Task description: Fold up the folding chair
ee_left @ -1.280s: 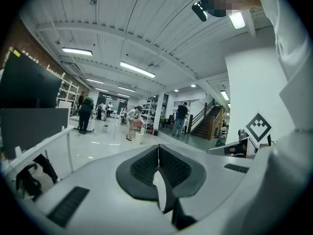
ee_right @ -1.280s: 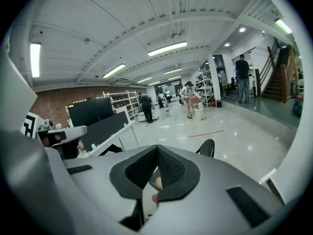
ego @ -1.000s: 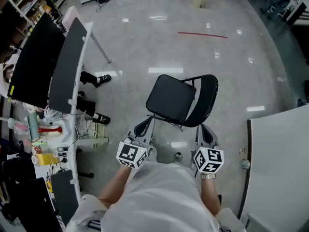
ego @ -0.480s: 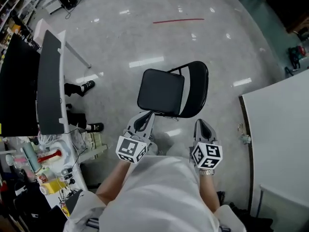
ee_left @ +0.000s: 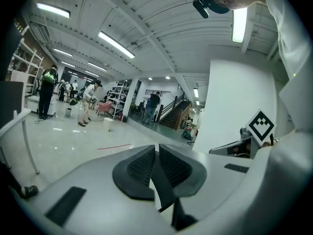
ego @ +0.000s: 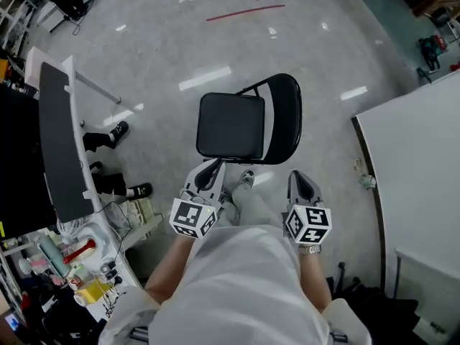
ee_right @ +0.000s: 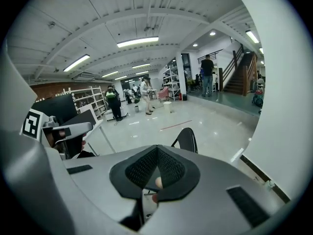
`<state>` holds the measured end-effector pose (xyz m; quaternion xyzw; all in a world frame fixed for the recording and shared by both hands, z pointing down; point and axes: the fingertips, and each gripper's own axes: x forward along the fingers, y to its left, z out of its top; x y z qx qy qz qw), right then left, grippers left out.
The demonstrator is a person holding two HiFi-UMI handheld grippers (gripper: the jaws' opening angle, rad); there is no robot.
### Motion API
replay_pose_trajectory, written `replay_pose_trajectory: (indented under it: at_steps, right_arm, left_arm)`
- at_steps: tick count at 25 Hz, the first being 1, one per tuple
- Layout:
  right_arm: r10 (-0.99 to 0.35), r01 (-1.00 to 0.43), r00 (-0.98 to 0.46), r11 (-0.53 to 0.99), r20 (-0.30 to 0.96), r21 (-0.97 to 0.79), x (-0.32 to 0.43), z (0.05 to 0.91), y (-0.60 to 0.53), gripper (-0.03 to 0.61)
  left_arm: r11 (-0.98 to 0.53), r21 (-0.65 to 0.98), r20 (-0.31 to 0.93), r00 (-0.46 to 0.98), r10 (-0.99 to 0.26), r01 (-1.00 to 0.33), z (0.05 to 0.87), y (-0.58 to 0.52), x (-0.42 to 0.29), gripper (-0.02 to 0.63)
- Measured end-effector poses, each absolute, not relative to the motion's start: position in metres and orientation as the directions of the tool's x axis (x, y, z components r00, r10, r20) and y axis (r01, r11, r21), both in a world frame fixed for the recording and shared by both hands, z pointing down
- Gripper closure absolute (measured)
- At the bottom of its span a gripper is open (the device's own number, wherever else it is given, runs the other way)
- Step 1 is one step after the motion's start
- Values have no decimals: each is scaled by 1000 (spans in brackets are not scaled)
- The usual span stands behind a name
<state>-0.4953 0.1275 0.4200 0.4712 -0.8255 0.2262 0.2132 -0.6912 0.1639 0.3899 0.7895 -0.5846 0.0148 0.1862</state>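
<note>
On the far left there is a table with a dark screen, and someone's shoes poke out from under it. Stay away from that side.

Next comes the left hand-held gripper. Its jaws are pressed together and there is nothing in them. It is low, just in front of the near edge of the seat, and not touching it.

In the middle is the folding chair. It stands open on the shiny floor, right in front of the person. The flat black seat is down, and the round backrest stands up on the right side of it. No folding has happened yet, I think.

Then comes the right hand-held gripper. Its jaws are clenched too, and they are empty. It points toward the backrest but is a bit apart from it.

On the far right is a big white table, close to the chair.

To do this step well, I think both hand-held grippers should open first. The right one could hold the backrest so the chair does not slide or tip. The left one could take the front edge of the seat and lift it up toward the backrest. Go slowly, and do not bump the white table.
</note>
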Motion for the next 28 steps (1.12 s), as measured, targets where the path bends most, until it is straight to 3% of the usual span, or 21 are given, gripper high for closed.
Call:
replay_pose_trajectory:
  at_steps: [5,10,18,28]
  right_arm:
    - [-661,-874,-468,444,586,-198,-498,433,91,574]
    - [-638,-869,-475,446,606,-212,-495,445,50,574]
    - [-588,-862,-489,440,644,-253,-490,479,-11,574]
    - [-506,-868,-461,427,729,-253,-490,532,-43,572]
  left_arm:
    - [-232,276,265,306,-914,-933,392,136,-692,596]
    - [-250,264,300,326,-897,-932,399,95,-688,521]
    - [-236,264,335,319,-887,-935,417,35,-674,466]
    - [-265,310,416,381,-825,-913,467,-3,-660,451]
